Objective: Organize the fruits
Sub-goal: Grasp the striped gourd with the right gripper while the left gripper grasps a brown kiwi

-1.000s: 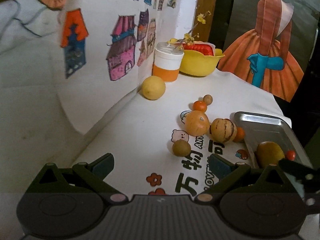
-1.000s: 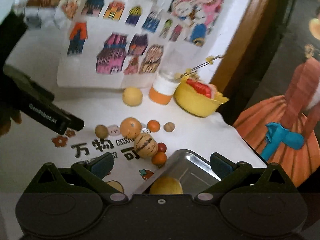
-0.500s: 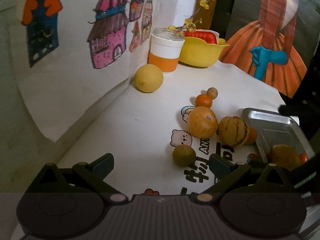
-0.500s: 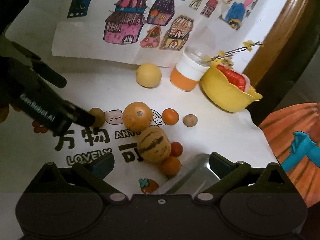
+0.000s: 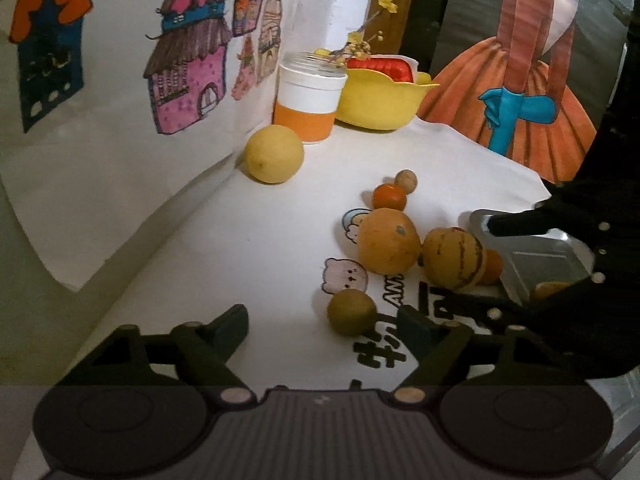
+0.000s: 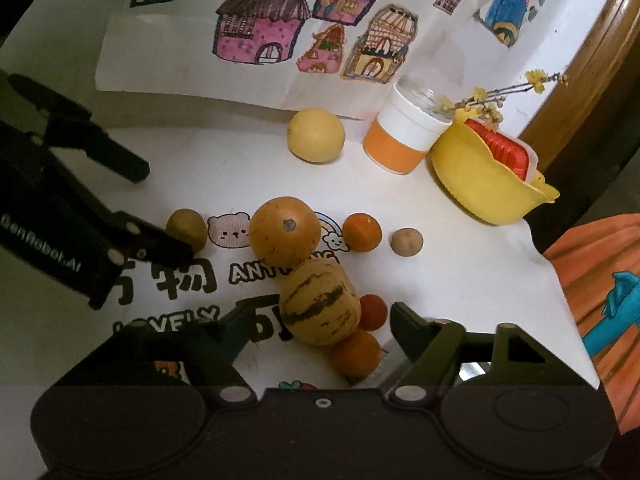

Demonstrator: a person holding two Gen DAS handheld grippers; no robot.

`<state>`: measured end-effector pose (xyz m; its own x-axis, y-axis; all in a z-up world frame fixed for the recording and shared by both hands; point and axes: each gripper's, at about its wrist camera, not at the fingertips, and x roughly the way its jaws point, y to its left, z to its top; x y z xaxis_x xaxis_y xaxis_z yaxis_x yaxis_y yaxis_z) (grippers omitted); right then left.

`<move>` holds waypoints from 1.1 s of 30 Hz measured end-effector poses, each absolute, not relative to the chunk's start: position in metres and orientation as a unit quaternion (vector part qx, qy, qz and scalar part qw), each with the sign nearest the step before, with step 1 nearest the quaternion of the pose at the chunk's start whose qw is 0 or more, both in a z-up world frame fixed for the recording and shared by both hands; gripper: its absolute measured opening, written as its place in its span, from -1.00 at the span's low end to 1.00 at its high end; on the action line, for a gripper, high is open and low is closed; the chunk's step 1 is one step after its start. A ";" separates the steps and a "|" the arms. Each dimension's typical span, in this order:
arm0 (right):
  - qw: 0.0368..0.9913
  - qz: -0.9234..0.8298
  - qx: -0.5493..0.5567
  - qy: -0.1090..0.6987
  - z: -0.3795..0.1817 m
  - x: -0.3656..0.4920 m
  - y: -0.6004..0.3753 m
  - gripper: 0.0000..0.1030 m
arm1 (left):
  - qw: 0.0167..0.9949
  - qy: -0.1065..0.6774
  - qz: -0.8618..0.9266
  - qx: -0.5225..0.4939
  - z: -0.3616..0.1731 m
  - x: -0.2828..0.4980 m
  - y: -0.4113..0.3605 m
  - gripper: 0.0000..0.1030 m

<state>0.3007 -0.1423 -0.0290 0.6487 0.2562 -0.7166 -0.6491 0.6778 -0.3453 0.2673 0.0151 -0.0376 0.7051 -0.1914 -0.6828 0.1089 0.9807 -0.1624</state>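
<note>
The left gripper (image 5: 324,322) is held open beside the small brown fruit (image 5: 352,311); the right gripper (image 6: 316,326) is spread wide over the striped melon (image 6: 319,307).

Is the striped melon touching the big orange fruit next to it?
Touching. In the right wrist view the striped melon presses against the lower edge of the big orange fruit with no cloth showing between them; the left wrist view agrees.

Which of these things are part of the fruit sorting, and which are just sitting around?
Part of the job: left gripper, right gripper, green fruit, orange, striped melon, tangerine, lemon, tray.

Just lying about: cup, yellow bowl, drawings, flower sprig.
</note>
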 end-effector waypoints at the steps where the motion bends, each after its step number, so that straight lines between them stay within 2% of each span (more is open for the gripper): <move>1: 0.856 0.264 -0.301 0.327 -0.030 0.302 -0.142 0.32 | 0.921 0.376 -0.084 -0.054 -0.038 0.268 0.014 0.51; 3: 0.856 0.263 -0.297 0.331 -0.031 0.306 -0.141 0.20 | 0.920 0.378 -0.089 -0.054 -0.039 0.268 0.012 0.39; 8: 0.854 0.264 -0.285 0.345 -0.034 0.313 -0.140 0.12 | 0.919 0.379 -0.094 -0.059 -0.039 0.271 0.010 0.09; 12: 0.858 0.262 -0.268 0.351 -0.035 0.318 -0.141 -0.01 | 0.918 0.379 -0.096 -0.064 -0.039 0.272 0.010 -0.03; 19: 0.863 0.261 -0.255 0.350 -0.035 0.321 -0.141 -0.03 | 0.915 0.380 -0.101 -0.085 -0.040 0.273 0.013 -0.36; 33: 0.870 0.277 -0.247 0.323 -0.029 0.300 -0.146 -0.05 | 0.914 0.383 -0.096 -0.092 -0.039 0.270 0.012 -0.39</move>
<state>0.3005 -0.1459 -0.0290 0.6370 0.3234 -0.6998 -0.6425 0.7243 -0.2501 0.2695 0.0123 -0.0387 0.6888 -0.2463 -0.6818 0.1061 0.9646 -0.2413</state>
